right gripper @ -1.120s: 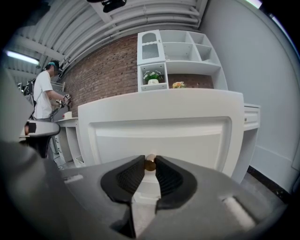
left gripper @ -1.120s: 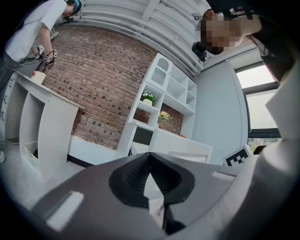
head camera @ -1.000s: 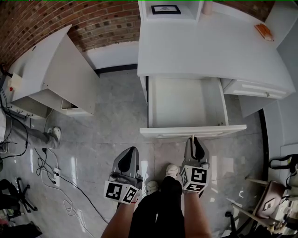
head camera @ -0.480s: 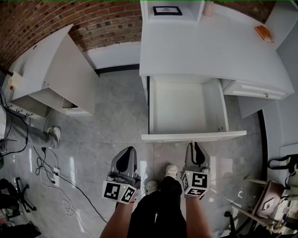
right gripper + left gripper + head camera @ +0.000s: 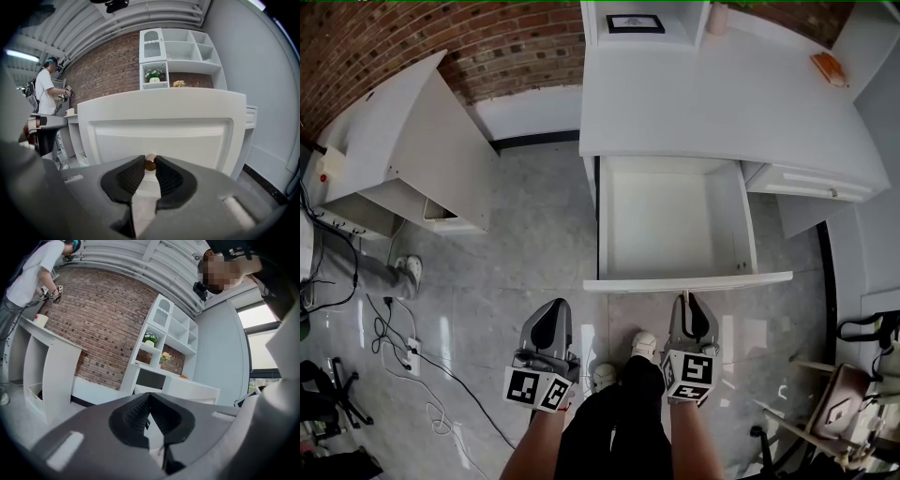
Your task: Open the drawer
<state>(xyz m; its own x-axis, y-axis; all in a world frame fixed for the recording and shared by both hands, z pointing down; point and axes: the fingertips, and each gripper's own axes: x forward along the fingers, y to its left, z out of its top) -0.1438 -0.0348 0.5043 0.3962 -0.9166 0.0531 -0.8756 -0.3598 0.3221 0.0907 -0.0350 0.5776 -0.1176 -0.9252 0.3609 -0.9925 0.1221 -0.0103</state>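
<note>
From the head view, the drawer [image 5: 688,281] stands far out of the desk [image 5: 722,103], empty, with its front right at the tip of the right gripper [image 5: 687,302]. The left gripper [image 5: 553,309] hangs beside it, well clear. In the left gripper view, the jaws are together with nothing between them. In the right gripper view, the jaws are clamped on the brass knob [image 5: 150,161]. The pull looks all but done; next, I'd say, let go of the knob and back straight off.

Two grippers [image 5: 555,306] [image 5: 686,299], two drawers [image 5: 670,220] [image 5: 806,180] with a knob [image 5: 150,162] each, one desk [image 5: 722,94].
</note>
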